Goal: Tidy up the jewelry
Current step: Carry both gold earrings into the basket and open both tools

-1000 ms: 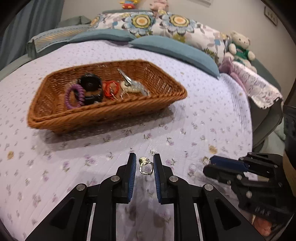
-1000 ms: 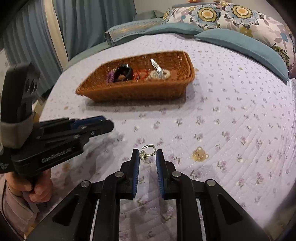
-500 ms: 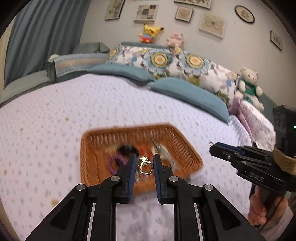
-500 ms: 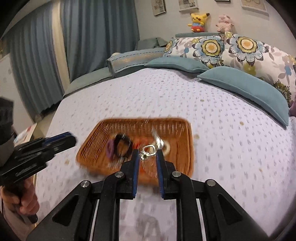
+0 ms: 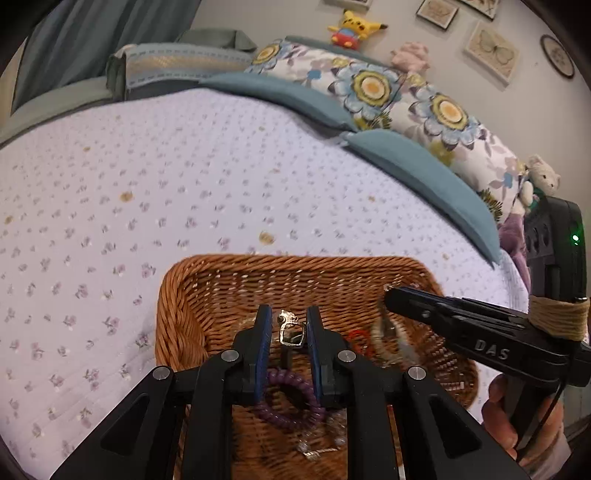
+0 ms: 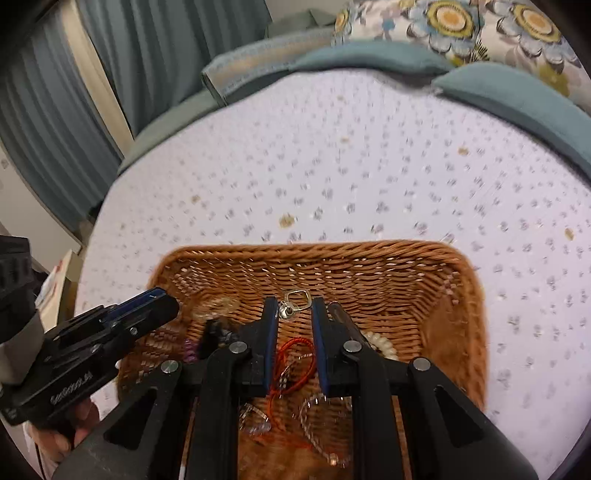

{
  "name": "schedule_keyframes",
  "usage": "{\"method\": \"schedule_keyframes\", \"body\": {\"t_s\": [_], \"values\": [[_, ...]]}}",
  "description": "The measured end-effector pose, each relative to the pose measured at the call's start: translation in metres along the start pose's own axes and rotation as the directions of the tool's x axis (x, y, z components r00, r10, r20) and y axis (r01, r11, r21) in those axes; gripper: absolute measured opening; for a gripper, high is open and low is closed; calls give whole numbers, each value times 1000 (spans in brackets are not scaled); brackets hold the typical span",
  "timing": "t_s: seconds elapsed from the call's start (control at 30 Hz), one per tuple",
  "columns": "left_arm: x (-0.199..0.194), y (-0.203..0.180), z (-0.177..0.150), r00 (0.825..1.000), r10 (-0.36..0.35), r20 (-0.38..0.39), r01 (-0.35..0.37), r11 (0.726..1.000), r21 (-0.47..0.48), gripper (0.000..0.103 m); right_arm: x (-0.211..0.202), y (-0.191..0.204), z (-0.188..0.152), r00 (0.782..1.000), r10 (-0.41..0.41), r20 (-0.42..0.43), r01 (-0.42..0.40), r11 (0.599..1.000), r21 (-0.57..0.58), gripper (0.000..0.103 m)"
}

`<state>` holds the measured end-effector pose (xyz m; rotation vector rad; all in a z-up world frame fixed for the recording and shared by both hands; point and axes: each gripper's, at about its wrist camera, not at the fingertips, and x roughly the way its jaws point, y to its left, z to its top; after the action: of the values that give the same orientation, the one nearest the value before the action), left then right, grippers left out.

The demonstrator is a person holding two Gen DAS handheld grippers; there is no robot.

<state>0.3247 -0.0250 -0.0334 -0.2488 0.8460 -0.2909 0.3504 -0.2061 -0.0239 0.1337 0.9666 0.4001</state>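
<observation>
A brown wicker basket (image 5: 192, 295) (image 6: 461, 288) lies on the lilac floral bedspread. My left gripper (image 5: 290, 328) is shut on a small gold earring (image 5: 290, 330) and holds it above the basket. My right gripper (image 6: 294, 308) is shut on a matching gold earring (image 6: 295, 302), also above the basket. Inside lie a purple coil hair tie (image 5: 288, 406), a red cord bracelet (image 6: 295, 365), a pearl piece (image 6: 380, 343) and other jewellery. The right gripper shows in the left wrist view (image 5: 388, 299), and the left gripper in the right wrist view (image 6: 173, 306).
The bedspread (image 5: 184, 184) stretches beyond the basket. Teal pillows (image 5: 424, 170) and floral pillows (image 5: 373, 85) lie at the head of the bed. Plush toys (image 5: 351, 27) sit above them. Blue curtains (image 6: 110, 74) hang at the left.
Both grippers lifted the earrings off the bedspread and carried them forward over the basket. The basket now lies directly beneath both grippers.
</observation>
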Motion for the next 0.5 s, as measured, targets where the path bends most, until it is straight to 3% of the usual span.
{"method": "schedule_keyframes", "body": {"t_s": [0.17, 0.4, 0.5], "values": [[15, 4, -3, 1000, 13, -29, -13, 1000, -3, 19, 23, -6, -1, 998, -16, -56, 17, 1000, 15, 20], [19, 4, -7, 999, 17, -39, -17, 1000, -6, 19, 30, -6, -2, 997, -11, -72, 13, 1000, 21, 21], [12, -1, -8, 999, 22, -28, -22, 1000, 15, 26, 24, -9, -1, 998, -1, -64, 3, 1000, 30, 28]]}}
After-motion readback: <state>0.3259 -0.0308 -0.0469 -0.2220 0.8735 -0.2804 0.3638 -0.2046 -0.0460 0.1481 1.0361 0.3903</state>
